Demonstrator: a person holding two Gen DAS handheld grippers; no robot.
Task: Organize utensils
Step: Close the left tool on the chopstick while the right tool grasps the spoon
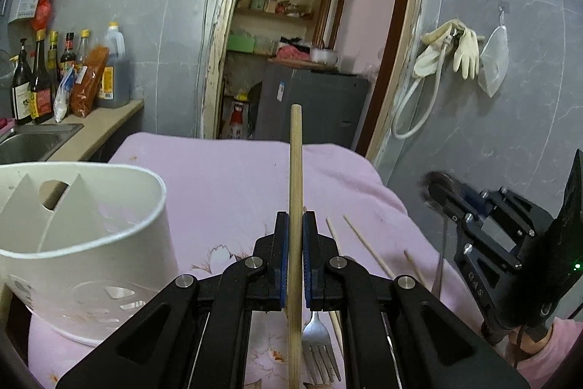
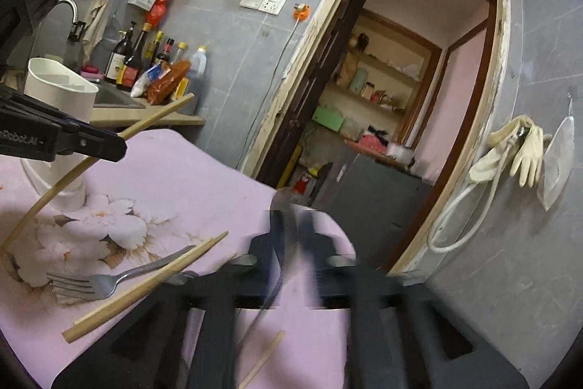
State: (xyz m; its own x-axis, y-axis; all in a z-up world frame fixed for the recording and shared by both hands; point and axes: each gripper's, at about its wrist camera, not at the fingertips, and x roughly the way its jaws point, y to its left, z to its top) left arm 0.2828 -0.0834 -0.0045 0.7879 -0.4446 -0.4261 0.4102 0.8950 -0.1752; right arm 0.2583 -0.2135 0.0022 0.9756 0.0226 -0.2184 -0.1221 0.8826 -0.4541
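Note:
My left gripper (image 1: 296, 217) is shut on a long wooden chopstick (image 1: 296, 152), which rises straight up between the pads. The white utensil holder (image 1: 120, 243) stands close on its left, with dividers inside. A metal fork (image 1: 320, 349) lies on the cloth beneath the fingers, and several loose chopsticks (image 1: 368, 250) lie to its right. In the right wrist view my right gripper (image 2: 293, 217) is blurred and shut on a metal spoon (image 2: 280, 206), whose handle hangs down and left. The left gripper (image 2: 120, 146), its chopstick (image 2: 160, 117), the holder (image 2: 62, 93), the fork (image 2: 87, 283) and the loose chopsticks (image 2: 145, 287) also show there.
A pink floral cloth (image 1: 218, 177) covers the table. A steel sink (image 1: 32, 141) and sauce bottles (image 1: 40, 75) sit on the counter at the far left. An open doorway (image 1: 291, 42) lies ahead. Rubber gloves (image 1: 462, 50) and a hose hang on the right wall.

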